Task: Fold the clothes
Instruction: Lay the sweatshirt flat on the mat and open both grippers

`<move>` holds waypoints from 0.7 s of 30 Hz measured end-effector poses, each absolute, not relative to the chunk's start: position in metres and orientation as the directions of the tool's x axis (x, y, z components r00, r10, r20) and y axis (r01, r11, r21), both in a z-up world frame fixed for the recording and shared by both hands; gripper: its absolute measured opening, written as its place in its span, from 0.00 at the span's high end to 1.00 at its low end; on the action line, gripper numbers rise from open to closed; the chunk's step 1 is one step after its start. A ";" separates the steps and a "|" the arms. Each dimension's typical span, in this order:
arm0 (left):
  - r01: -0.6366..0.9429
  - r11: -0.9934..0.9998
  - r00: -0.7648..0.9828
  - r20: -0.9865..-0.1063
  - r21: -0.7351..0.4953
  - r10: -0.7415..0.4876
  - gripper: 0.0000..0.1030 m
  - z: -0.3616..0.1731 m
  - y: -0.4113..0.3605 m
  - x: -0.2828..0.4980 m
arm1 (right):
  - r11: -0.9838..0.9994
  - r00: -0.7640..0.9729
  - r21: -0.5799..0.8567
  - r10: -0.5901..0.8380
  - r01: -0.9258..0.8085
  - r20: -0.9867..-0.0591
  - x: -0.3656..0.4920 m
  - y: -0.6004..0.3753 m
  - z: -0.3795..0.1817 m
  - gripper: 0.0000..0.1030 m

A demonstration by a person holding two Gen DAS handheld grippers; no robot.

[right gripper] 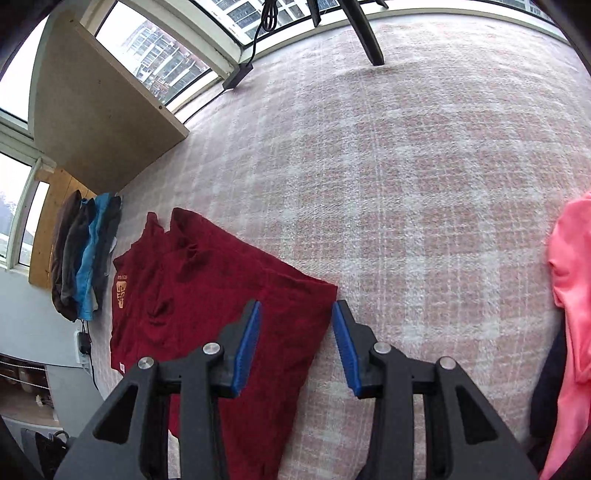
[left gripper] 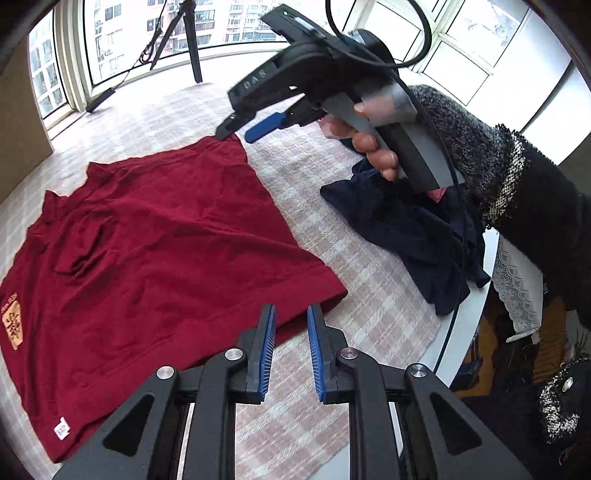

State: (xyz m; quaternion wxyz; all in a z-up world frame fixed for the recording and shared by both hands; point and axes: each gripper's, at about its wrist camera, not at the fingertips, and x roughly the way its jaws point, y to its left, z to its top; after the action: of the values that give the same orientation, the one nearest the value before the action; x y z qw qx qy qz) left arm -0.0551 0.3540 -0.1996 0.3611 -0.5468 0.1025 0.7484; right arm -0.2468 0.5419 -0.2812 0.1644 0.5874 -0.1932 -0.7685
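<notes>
While a pink-and-white checked cloth [right gripper: 424,184] covers the whole work surface under tall windows [left gripper: 122,33], the red shirt [left gripper: 159,266] lies spread flat ahead and to the left of the left gripper [left gripper: 291,317], whose blue pads stand narrowly apart over its hem, holding nothing. The right gripper [right gripper: 296,321] hangs wide apart and empty above the shirt's far corner. A dark navy garment [left gripper: 406,236] is heaped to the right. An orange chest print [left gripper: 13,325] and white hem tag [left gripper: 61,429] are unreadable; "0A5" marks the right gripper's body.

The right gripper [left gripper: 242,134] body reads "DAS"; the red shirt's [left gripper: 155,258] orange emblem is illegible.
</notes>
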 end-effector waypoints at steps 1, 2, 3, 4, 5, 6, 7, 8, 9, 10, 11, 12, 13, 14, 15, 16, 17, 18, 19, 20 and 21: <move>-0.647 -0.721 -0.127 -0.897 -0.247 0.422 0.84 -0.204 0.361 -0.057 | -0.869 -0.244 0.493 -0.486 0.037 -0.839 -0.248 0.541 -0.284 0.62; -0.642 -0.724 -0.114 -0.902 -0.253 0.416 0.83 -0.209 0.369 -0.058 | -0.866 -0.238 0.497 -0.493 0.049 -0.837 -0.249 0.540 -0.286 0.62; -0.637 -0.726 -0.100 -0.907 -0.259 0.410 0.80 -0.214 0.376 -0.060 | -0.861 -0.245 0.504 -0.504 0.064 -0.829 -0.249 0.540 -0.287 0.62; -0.638 -0.727 -0.091 -0.912 -0.255 0.400 0.74 -0.219 0.381 -0.060 | -0.855 -0.251 0.512 -0.514 0.079 -0.820 -0.249 0.540 -0.287 0.63; -0.640 -0.727 -0.083 -0.918 -0.249 0.388 0.72 -0.224 0.384 -0.059 | -0.850 -0.258 0.519 -0.524 0.094 -0.812 -0.249 0.539 -0.287 0.85; -0.642 -0.727 -0.075 -0.923 -0.244 0.377 0.72 -0.229 0.388 -0.058 | -0.843 -0.266 0.527 -0.535 0.107 -0.802 -0.248 0.540 -0.286 1.00; -0.645 -0.726 -0.067 -0.929 -0.239 0.365 0.72 -0.234 0.392 -0.058 | -0.838 -0.286 0.534 -0.542 0.111 -0.790 -0.249 0.545 -0.282 0.99; -0.636 -0.733 -0.065 -0.929 -0.242 0.363 0.72 -0.236 0.391 -0.057 | -0.844 -0.327 0.526 -0.530 0.108 -0.783 -0.250 0.553 -0.274 0.99; -0.626 -0.740 -0.065 -0.930 -0.246 0.363 0.72 -0.239 0.389 -0.057 | -0.855 -0.371 0.510 -0.506 0.095 -0.779 -0.253 0.564 -0.267 0.99; -0.609 -0.752 -0.067 -0.929 -0.252 0.365 0.72 -0.238 0.386 -0.056 | -0.858 -0.395 0.508 -0.495 0.081 -0.774 -0.257 0.573 -0.264 0.99; -0.591 -0.764 -0.069 -0.927 -0.259 0.368 0.72 -0.236 0.382 -0.055 | -0.840 -0.368 0.538 -0.521 0.064 -0.770 -0.261 0.579 -0.268 0.98; -0.573 -0.775 -0.072 -0.926 -0.266 0.370 0.72 -0.234 0.377 -0.054 | -0.822 -0.342 0.567 -0.547 0.047 -0.764 -0.266 0.584 -0.272 0.98; -0.558 -0.786 -0.085 -0.924 -0.265 0.372 0.72 -0.231 0.373 -0.052 | -0.812 -0.320 0.583 -0.560 0.028 -0.764 -0.270 0.589 -0.276 0.97; -0.544 -0.796 -0.100 -0.922 -0.264 0.374 0.72 -0.227 0.368 -0.049 | -0.825 -0.313 0.564 -0.540 0.015 -0.781 -0.270 0.591 -0.277 0.91; -0.530 -0.806 -0.115 -0.920 -0.263 0.376 0.72 -0.223 0.364 -0.046 | -0.832 -0.316 0.555 -0.532 0.023 -0.785 -0.269 0.591 -0.277 0.87; -0.529 -0.810 -0.131 -0.919 -0.253 0.372 0.72 -0.219 0.362 -0.043 | -0.820 -0.315 0.571 -0.552 0.038 -0.772 -0.267 0.592 -0.278 0.81; -0.530 -0.813 -0.146 -0.918 -0.242 0.368 0.72 -0.216 0.361 -0.039 | -0.798 -0.305 0.601 -0.584 0.047 -0.752 -0.265 0.592 -0.279 0.73; -0.530 -0.816 -0.162 -0.917 -0.231 0.364 0.71 -0.212 0.361 -0.036 | -0.784 -0.290 0.619 -0.604 0.051 -0.742 -0.262 0.592 -0.280 0.69; -0.539 -0.815 -0.172 -0.919 -0.213 0.354 0.70 -0.210 0.363 -0.034 | -0.770 -0.274 0.636 -0.624 0.054 -0.732 -0.259 0.591 -0.282 0.65; -0.548 -0.814 -0.182 -0.922 -0.194 0.342 0.69 -0.209 0.366 -0.032 | -0.759 -0.259 0.648 -0.639 0.062 -0.724 -0.256 0.588 -0.282 0.65; -0.553 -0.813 -0.190 -0.922 -0.184 0.337 0.67 -0.208 0.371 -0.033 | -0.759 -0.248 0.646 -0.643 0.080 -0.725 -0.255 0.582 -0.282 0.65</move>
State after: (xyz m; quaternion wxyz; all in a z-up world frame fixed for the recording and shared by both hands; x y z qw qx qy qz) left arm -0.0334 0.3710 -0.2082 0.2907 -0.5663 0.0952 0.7653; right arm -0.2551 0.5816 -0.2821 0.2411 0.5637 -0.2494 -0.7496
